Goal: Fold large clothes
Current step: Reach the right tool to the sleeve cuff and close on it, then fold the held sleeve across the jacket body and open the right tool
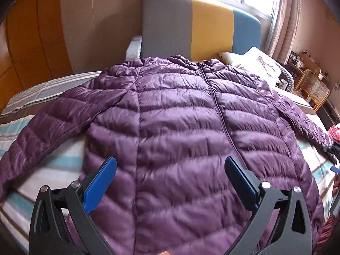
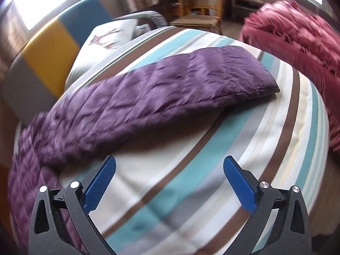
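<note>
A purple quilted puffer jacket lies flat and zipped on the striped bed, both sleeves spread out to the sides. My left gripper hovers open over the jacket's lower front, nothing between its blue pads. In the right wrist view the jacket's right sleeve stretches across the striped bed, its cuff toward the right. My right gripper is open above bare bedding, just short of the sleeve. The right gripper's edge shows at the far right of the left wrist view.
A grey, yellow and blue headboard stands behind the jacket. A white pillow lies at the bed's head. A dark red fringed blanket sits at the bed's right edge. Wicker chairs stand beyond the bed.
</note>
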`<state>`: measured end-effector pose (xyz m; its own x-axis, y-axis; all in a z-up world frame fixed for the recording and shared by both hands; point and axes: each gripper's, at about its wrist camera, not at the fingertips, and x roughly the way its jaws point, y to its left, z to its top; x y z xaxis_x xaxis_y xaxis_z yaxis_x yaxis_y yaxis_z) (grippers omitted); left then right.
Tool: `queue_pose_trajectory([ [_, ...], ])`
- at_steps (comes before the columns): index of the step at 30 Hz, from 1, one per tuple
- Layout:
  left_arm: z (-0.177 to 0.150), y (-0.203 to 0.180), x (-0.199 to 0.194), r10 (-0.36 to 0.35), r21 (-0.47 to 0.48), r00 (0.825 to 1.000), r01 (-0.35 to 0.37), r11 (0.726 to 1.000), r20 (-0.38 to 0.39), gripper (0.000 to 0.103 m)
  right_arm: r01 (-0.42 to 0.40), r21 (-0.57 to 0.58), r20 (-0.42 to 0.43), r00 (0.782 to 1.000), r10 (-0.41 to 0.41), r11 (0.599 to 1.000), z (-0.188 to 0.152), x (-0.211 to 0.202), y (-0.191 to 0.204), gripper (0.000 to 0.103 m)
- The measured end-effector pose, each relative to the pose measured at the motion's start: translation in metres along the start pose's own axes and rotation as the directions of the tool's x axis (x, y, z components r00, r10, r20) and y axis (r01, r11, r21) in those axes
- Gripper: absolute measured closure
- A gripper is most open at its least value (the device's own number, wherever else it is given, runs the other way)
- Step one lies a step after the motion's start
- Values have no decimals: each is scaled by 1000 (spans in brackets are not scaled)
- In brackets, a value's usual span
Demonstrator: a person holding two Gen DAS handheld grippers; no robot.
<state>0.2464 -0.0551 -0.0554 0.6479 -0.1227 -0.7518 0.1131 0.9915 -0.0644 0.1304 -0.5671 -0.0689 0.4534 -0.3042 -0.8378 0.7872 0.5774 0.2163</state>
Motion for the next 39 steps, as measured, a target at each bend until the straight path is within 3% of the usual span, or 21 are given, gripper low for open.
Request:
queue_pose_trajectory([
  [5,21,-3,39,1,-19,999,-2,1000,-34,2,-20,167,5,1000,20,986,27,24,-20,4],
  [7,28,-1,52,1,-36,999,-3,999,-52,2,-19,196,30,999,14,980,38,28,-22,9],
  [9,35,4,64,4,-62,998,-8,998,-63,2,-14,194,43,999,5,981,46,34,-18,43],
  [10,37,6,67,0,-72,998,-5,997,-62,2,-8,185,43,999,0,983,50,38,-14,49],
  [12,42,8,74,0,-86,998,-5,996,-62,2,7,155,45,999,-14,988,55,43,-6,66],
  [15,44,8,80,1,-82,998,-6,997,-64,2,31,70,80,996,-37,997,59,42,11,83],
  [18,43,6,87,-2,-69,997,-3,998,-73,2,41,-35,133,990,-36,999,65,36,40,90],
  [24,40,8,88,-17,-75,998,12,997,-66,2,8,-239,197,980,41,971,62,13,109,90],
  [27,39,10,86,-27,-80,998,22,997,-63,2,-39,-350,197,974,114,936,50,2,153,90],
  [30,37,10,82,-34,-75,997,29,997,-62,2,-84,-484,164,969,185,871,25,-5,204,90],
  [34,36,12,78,-48,-76,997,43,996,-58,2,-170,-632,69,959,273,756,-26,-11,268,90],
  [38,33,14,73,-52,-67,997,49,997,-57,2,-250,-714,-34,945,324,655,-79,-16,308,90],
  [39,33,14,72,-55,-65,997,51,997,-57,2,-280,-721,-69,939,336,634,-91,-17,314,82],
])
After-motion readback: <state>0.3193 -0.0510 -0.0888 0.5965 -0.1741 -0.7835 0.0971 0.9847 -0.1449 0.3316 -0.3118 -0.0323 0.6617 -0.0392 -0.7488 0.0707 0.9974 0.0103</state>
